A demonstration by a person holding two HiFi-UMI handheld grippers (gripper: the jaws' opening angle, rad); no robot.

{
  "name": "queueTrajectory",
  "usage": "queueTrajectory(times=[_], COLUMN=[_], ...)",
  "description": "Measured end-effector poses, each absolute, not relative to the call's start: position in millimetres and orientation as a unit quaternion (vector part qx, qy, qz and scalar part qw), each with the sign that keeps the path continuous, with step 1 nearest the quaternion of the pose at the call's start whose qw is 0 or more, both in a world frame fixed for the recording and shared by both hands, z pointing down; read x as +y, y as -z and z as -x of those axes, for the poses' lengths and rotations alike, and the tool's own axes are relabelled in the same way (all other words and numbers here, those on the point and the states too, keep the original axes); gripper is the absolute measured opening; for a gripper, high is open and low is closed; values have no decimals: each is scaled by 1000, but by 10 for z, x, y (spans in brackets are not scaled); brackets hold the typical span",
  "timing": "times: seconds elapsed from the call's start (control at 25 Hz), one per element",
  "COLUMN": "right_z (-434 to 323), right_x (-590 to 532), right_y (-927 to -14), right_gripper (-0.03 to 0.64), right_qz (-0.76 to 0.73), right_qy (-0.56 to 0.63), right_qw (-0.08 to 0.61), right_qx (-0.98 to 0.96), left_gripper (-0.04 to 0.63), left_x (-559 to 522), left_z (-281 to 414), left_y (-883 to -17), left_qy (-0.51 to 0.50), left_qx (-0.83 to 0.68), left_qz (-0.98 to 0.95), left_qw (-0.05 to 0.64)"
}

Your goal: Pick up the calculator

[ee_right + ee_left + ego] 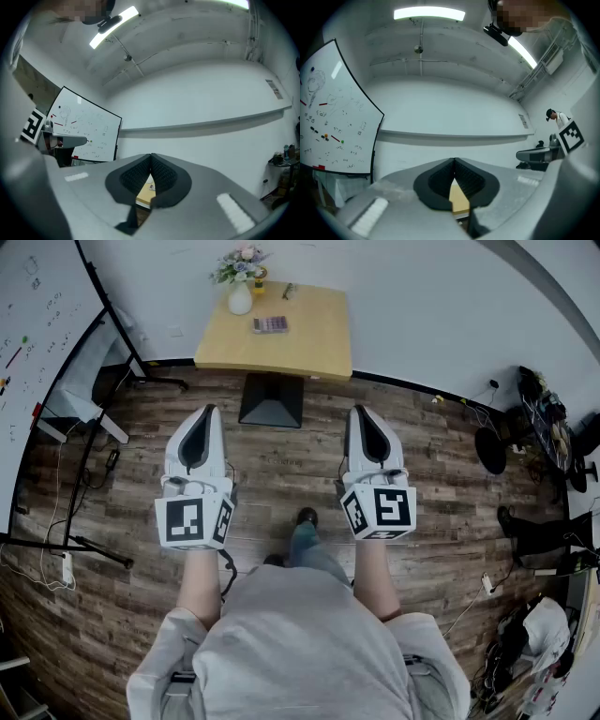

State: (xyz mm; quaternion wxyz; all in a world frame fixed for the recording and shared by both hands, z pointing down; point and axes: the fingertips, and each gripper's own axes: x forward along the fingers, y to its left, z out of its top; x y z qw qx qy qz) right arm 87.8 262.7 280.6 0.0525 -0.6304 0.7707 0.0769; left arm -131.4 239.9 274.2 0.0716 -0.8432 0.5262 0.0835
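Note:
The calculator (270, 324), dark with rows of keys, lies flat on a small yellow wooden table (314, 343) against the far wall. My left gripper (208, 412) and right gripper (360, 412) are held side by side over the wooden floor, well short of the table, both shut and empty. In the left gripper view the left gripper (454, 161) has its jaws tip to tip, with a sliver of the table (459, 202) below. In the right gripper view the right gripper (151, 157) is likewise closed, and the table (144, 192) shows under it with the calculator (152, 187) barely visible.
A white vase of flowers (240, 282) stands at the table's back left, a small object (289, 291) beside it. A black table base (272, 401) sits on the floor. A whiteboard on a stand (37, 315) is at left; chairs and cables (534, 437) clutter the right.

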Motion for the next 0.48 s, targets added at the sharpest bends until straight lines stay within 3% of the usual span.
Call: queueTrajectory(times=[0.48], right_z=[-807], right_x=[2677], right_y=[-2766], right_gripper=[-2], right_qz=[630], right_qy=[-82], right_qw=[57], right_qx=[770], left_gripper=[5], left_x=[2441], left_z=[1346], left_y=[-2720], left_qy=[-89], left_qx=[523], left_qz=[845], left_qw=[73])
